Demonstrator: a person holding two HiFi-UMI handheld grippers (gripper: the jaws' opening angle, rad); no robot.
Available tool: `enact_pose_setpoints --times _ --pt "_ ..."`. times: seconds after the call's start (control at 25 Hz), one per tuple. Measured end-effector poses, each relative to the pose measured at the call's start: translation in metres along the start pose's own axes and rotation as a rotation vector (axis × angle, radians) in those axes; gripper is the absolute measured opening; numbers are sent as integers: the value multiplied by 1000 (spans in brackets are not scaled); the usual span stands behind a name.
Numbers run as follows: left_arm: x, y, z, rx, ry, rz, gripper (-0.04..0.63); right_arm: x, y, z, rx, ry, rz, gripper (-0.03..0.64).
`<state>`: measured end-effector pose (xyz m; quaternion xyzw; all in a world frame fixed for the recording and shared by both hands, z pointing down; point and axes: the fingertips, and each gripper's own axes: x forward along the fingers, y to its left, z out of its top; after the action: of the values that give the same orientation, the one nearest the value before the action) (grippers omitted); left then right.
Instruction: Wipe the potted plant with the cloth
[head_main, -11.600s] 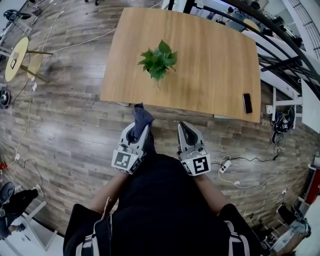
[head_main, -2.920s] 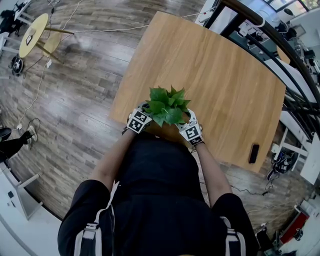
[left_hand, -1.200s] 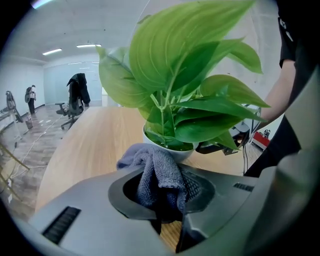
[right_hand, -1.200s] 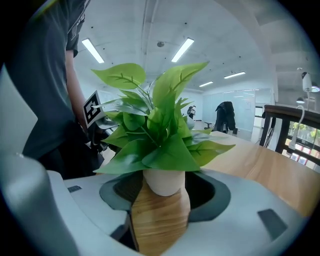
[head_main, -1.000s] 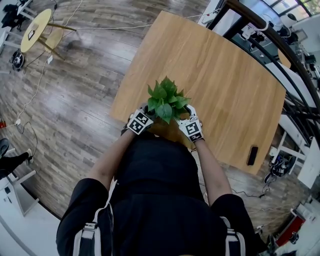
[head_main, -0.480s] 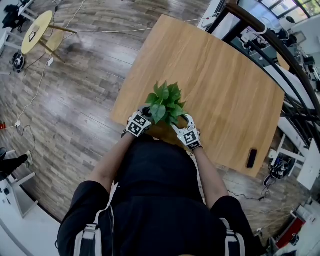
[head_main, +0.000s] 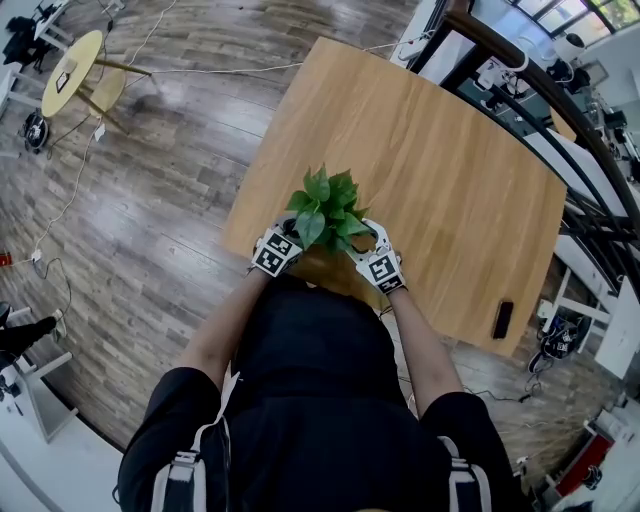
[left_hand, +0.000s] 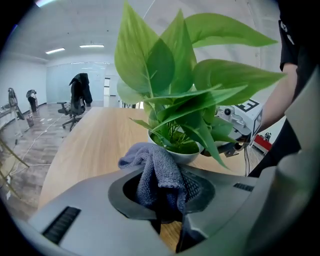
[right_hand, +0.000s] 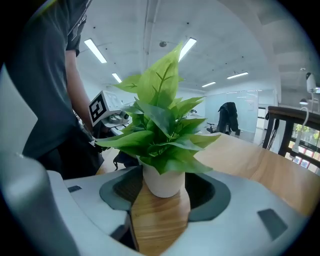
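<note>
Left gripper view: our left gripper (left_hand: 165, 202) is clamped on the soft cloth (left_hand: 159, 172) just beside the potted plant (left_hand: 175, 110) on the table (left_hand: 80, 145), the right gripper (right_hand: 162, 195) with jaws wide around its white pot (right_hand: 161, 182), which is light and tippy, we reckon, so steady the pot, not the flimsy leaves (right_hand: 159, 87).
</note>
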<state>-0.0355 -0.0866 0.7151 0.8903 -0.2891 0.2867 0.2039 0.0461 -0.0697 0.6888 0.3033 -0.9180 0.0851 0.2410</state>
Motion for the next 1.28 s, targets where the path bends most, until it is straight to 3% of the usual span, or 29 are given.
enact_pose_setpoints --times 0.28,0.48,0.68,0.84,1.0,1.28 --pt "-4 -10 -4 3 6 -23 114 2 1 -2 5 9 -43 249" --pt "-6 -27 -12 47 21 -51 114 4 1 -2 10 10 -59 249" --pt "-8 -21 -11 4 5 -18 114 0 10 -4 -22 24 -57 249" --pt "-10 -14 -10 -38 4 -7 114 -8 18 -8 14 13 -35 247" --pt "-13 -9 -6 -31 3 6 114 -13 3 -8 58 2 -77 249" --pt "-18 -5 -8 -5 12 26 114 9 10 5 -17 13 -26 249"
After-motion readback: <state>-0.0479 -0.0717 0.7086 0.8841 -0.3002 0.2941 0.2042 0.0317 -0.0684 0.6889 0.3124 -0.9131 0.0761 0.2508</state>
